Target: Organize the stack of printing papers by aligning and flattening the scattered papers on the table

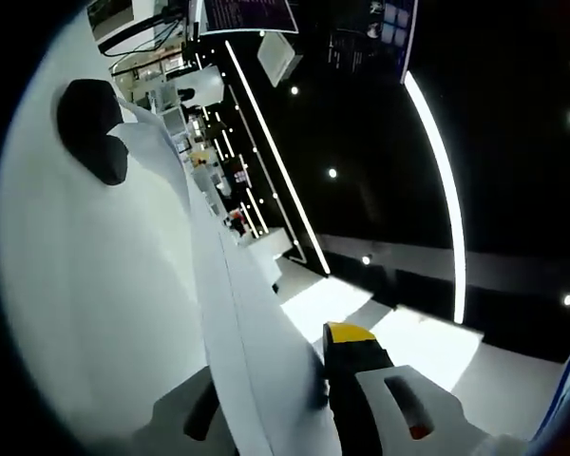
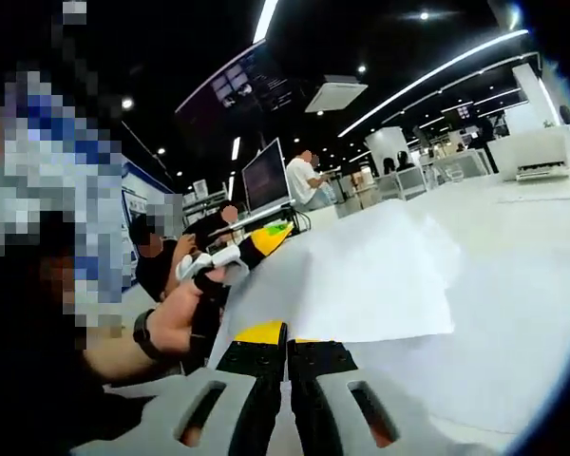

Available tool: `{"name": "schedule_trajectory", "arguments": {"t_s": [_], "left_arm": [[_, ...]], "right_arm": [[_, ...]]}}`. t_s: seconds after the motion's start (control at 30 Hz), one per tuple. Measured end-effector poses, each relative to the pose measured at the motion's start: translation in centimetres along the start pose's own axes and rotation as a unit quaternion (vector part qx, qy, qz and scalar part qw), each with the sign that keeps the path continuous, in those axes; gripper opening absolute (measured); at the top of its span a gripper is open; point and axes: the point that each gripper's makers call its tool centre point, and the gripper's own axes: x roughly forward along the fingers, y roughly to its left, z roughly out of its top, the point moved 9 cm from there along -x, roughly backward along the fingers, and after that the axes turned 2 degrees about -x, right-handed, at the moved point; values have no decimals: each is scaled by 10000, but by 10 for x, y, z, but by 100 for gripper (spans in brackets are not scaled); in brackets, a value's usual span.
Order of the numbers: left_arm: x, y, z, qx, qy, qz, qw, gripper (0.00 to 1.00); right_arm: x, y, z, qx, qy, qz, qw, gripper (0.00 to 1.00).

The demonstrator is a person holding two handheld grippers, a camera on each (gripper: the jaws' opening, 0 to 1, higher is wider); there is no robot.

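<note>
My left gripper [image 1: 309, 394] stands closed on the papers [image 1: 237, 313]: the sheets pass edge-on between its two jaws, one pale jaw on the left of the stack and the black, yellow-tipped jaw on the right, both pressed to it. From there the stack's edge runs ahead and away along the jaw line toward the upper left of the left gripper view, so its long axis lies roughly along my gripper's own forward direction; the broad white face of the sheets spreads off to my left. A dark blot [image 1: 93, 128] sits far ahead on that face; I cannot tell what it is. In the right gripper view my right gripper [image 2: 287, 342] has its jaws drawn together, tips touching or nearly so, and the near edge of the papers [image 2: 361, 275] meets the tips; whether a sheet is pinched there I cannot tell. The sheets fan out ahead and to the right of those tips over the white table [image 2: 513, 313], edges uneven, one layer offset behind another. Ahead-left, my hand [image 2: 185, 318] holds the left gripper [image 2: 236, 256] at the papers' left edge.
</note>
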Motion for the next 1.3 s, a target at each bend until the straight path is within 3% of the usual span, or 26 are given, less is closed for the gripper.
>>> {"name": "schedule_trajectory", "arguments": {"t_s": [0.53, 0.87, 1.3], "left_arm": [[0, 0, 0, 33, 32, -8, 10000, 16], [0, 1, -2, 245, 120, 71, 9996, 10], [-2, 1, 0, 185, 26, 103, 9998, 7]], "right_arm": [[8, 5, -2, -79, 140, 121, 9998, 0], [9, 5, -4, -344, 179, 36, 9992, 0], [9, 2, -7, -835, 270, -98, 9961, 12]]}}
